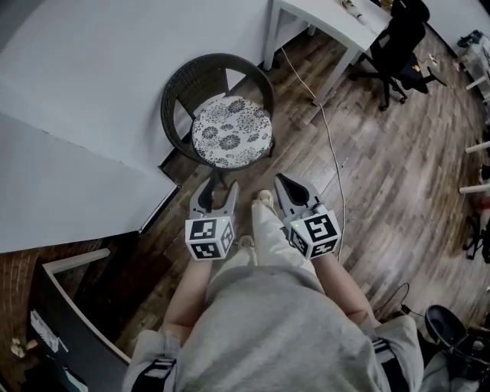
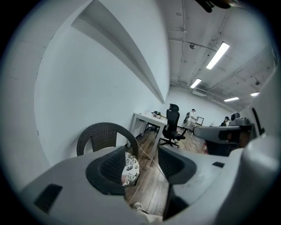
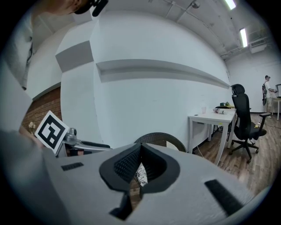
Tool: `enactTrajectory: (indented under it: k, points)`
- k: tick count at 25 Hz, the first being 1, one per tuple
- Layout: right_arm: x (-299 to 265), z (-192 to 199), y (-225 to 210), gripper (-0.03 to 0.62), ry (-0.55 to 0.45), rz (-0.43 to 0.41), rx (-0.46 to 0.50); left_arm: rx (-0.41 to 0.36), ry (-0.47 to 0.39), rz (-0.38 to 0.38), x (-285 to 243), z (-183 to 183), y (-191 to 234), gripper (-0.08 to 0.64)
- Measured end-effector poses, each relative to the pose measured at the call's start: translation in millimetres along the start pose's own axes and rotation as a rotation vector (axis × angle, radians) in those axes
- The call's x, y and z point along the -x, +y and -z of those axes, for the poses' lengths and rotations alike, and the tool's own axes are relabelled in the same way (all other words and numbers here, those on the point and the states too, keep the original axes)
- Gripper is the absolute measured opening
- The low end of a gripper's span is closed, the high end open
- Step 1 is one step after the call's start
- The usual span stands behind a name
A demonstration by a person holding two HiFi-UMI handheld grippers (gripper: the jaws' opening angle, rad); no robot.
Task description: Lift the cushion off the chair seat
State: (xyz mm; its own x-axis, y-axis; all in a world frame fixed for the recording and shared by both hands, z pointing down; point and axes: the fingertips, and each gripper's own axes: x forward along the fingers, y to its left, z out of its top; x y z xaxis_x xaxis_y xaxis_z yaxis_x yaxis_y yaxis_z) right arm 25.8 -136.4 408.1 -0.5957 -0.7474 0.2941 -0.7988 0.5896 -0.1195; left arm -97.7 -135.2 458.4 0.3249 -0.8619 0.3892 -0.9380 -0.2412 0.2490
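**1 cushion on 1 chair, 2 grippers short of it**

The round, flower-patterned cushion (image 1: 231,132) lies flat on the seat of 1 dark wicker chair (image 1: 180,84), which stands against the white wall (image 1: 92,69). It fills the seat and nothing touches it.

The person holds 2 grippers side by side above the wood floor (image 1: 383,191), both pointing toward the chair and both near it but apart from it. The left gripper (image 1: 220,187) has its 2 jaws spread wide. Nothing is between them. In the left gripper view the cushion shows through the gap, farther off, partly behind the left pad. The right gripper (image 1: 283,182) has its 2 jaws drawn together, the pads meeting at the tips with only a thin slit below, and they grip nothing. A sliver of the cushion's pattern shows through that slit in the right gripper view.

Each gripper carries 1 marker cube, 2 in all: the left cube (image 1: 208,237) and the right cube (image 1: 315,232). Between the grippers 1 pale shoe (image 1: 262,200) points at the chair.

Right of the chair stand 1 white desk (image 1: 329,23) and 1 black office chair (image 1: 394,46). 1 thin cable (image 1: 329,138) runs from the desk across the floor.
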Motion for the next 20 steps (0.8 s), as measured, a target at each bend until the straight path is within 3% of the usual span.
enactTrajectory:
  k: [7,20]
  points:
    - [-44.8,13.9,-43.3,0.002,0.058,-0.046,0.014,0.02,0.021,-0.05,-61.6,24.1,14.4,0.22]
    - [-133.7,55.9,-100.0,0.002,0.156,-0.09,-0.027,0.05,0.208,-0.084,-173.9,113.9,44.5,0.219]
